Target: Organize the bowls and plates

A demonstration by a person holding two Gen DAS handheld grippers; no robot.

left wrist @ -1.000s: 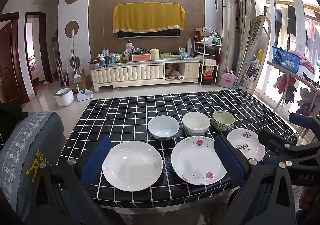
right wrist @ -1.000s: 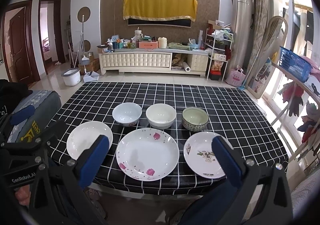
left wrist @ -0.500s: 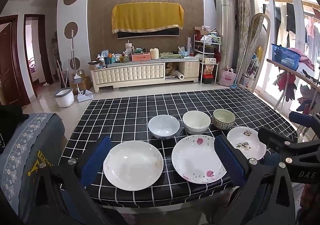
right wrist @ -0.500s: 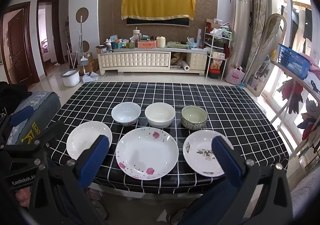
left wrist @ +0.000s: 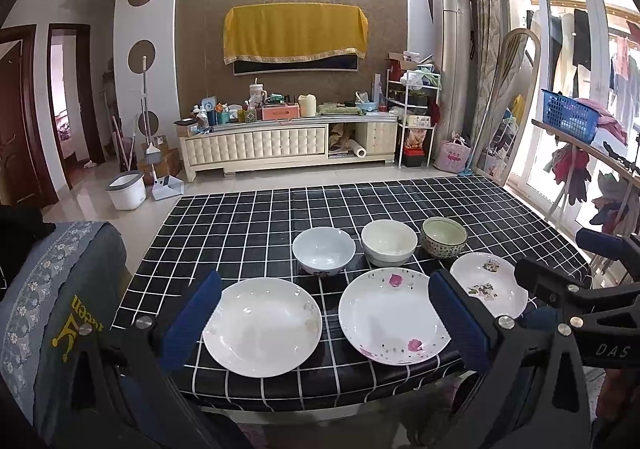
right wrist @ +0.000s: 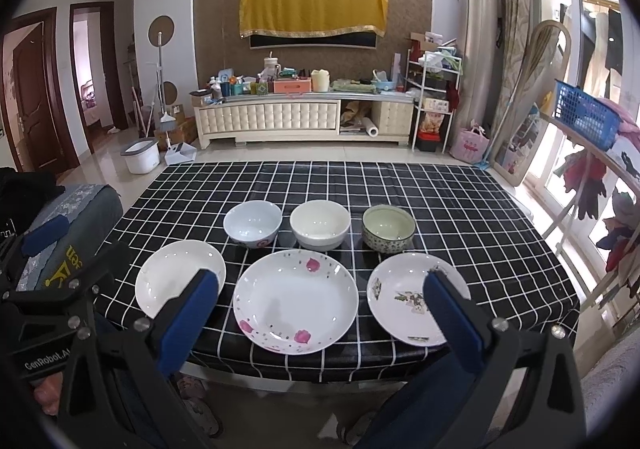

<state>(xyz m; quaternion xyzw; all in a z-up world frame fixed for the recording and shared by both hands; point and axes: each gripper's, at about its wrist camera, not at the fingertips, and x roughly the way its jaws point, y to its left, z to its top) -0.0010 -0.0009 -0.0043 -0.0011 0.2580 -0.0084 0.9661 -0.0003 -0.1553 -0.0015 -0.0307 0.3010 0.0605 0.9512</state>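
Note:
Three plates lie in a row near the table's front edge: a plain white plate [left wrist: 262, 325] [right wrist: 180, 277], a pink-petal plate [left wrist: 394, 315] [right wrist: 295, 299] and a leaf-print plate [left wrist: 489, 285] [right wrist: 408, 297]. Behind them stand a pale blue bowl [left wrist: 323, 255] [right wrist: 253, 223], a cream bowl [left wrist: 389, 242] [right wrist: 320, 224] and a green patterned bowl [left wrist: 444, 237] [right wrist: 388, 228]. My left gripper [left wrist: 324, 315] is open and empty, held before the table edge. My right gripper [right wrist: 320, 313] is open and empty, also short of the table.
The table has a black grid cloth [left wrist: 360, 205]. A grey padded chair [left wrist: 44, 289] stands at the left. A clothes rack with a blue basket [right wrist: 586, 117] stands at the right. A TV cabinet [right wrist: 288, 117] is far behind.
Both views have shifted slightly closer to the table and the plates. Both grippers stay open and empty.

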